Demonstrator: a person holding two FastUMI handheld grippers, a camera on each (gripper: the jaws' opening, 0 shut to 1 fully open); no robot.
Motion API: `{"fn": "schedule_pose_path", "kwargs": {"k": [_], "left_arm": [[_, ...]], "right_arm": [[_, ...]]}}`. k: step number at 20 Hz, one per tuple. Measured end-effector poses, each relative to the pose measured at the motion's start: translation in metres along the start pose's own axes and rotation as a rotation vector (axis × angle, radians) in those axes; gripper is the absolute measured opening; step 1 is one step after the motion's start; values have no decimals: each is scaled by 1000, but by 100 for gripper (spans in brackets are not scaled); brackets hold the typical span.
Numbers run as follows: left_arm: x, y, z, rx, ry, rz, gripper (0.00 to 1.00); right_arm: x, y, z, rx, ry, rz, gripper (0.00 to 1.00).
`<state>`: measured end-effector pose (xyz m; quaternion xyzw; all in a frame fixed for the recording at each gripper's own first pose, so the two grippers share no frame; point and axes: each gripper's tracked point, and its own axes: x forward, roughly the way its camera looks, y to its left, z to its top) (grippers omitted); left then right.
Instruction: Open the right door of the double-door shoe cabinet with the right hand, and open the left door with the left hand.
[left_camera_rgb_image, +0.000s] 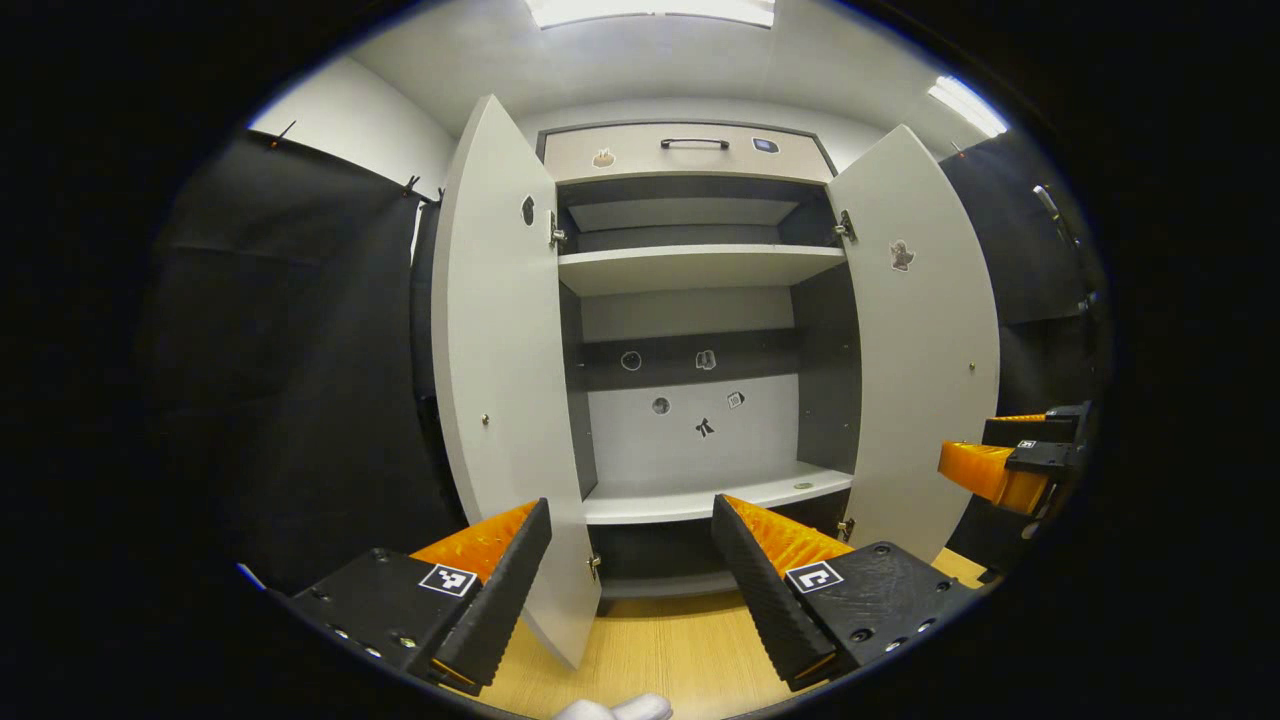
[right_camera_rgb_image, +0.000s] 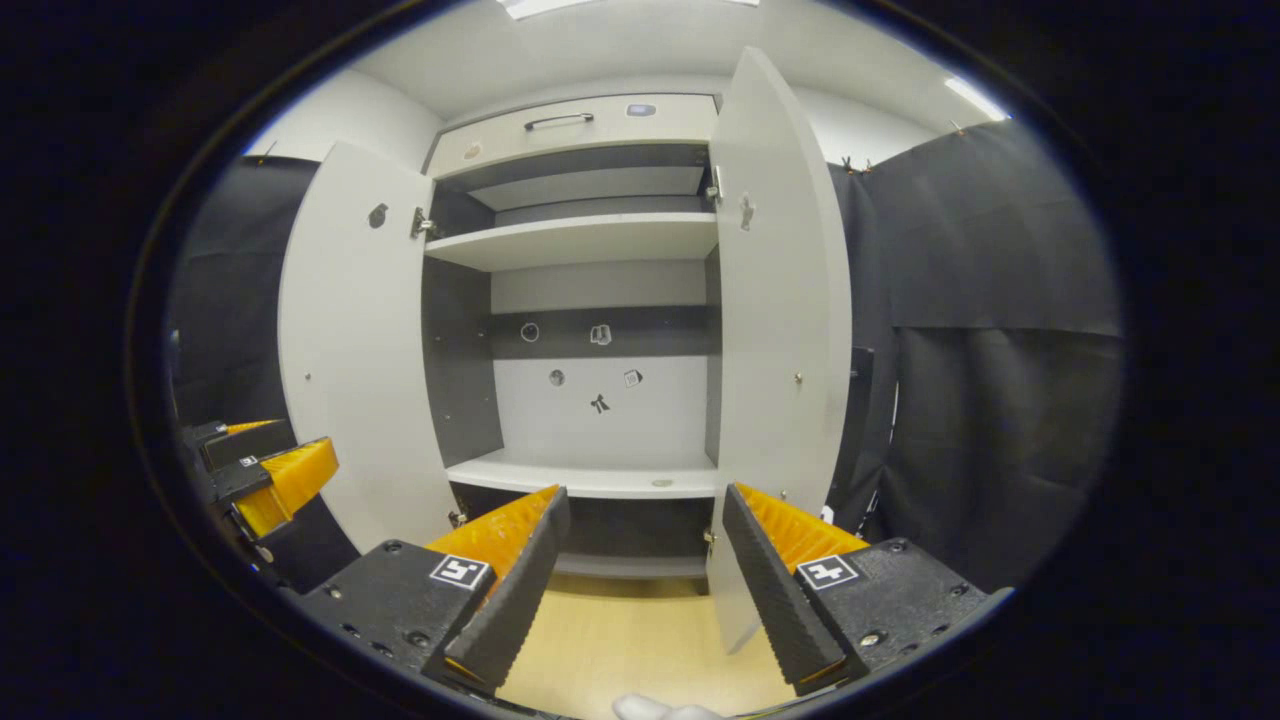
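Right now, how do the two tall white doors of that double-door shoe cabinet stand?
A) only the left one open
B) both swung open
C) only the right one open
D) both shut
B: the left white door and the right white door both stand swung outward, baring the white shelves inside, while both grippers hang open, clear of them.

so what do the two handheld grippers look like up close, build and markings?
Both match. The left gripper and the right gripper each have two wedge-shaped fingers with ridged, sawtooth inner faces, on blocky black textured bodies with screw holes. Each finger base carries a small square black-and-white fiducial tag. No cables visible. A bit of white glove shows at the bottom edge.
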<state>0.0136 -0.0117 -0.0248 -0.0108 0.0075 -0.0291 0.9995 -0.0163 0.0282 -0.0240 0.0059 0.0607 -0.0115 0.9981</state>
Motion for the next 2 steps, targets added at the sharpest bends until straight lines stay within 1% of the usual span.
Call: {"fn": "schedule_pose_path", "kwargs": {"k": [2], "left_arm": [[0,-1,2,2,-8,-4,96]], "right_arm": [[-1,-2,1,1,-2,-5,95]]}}
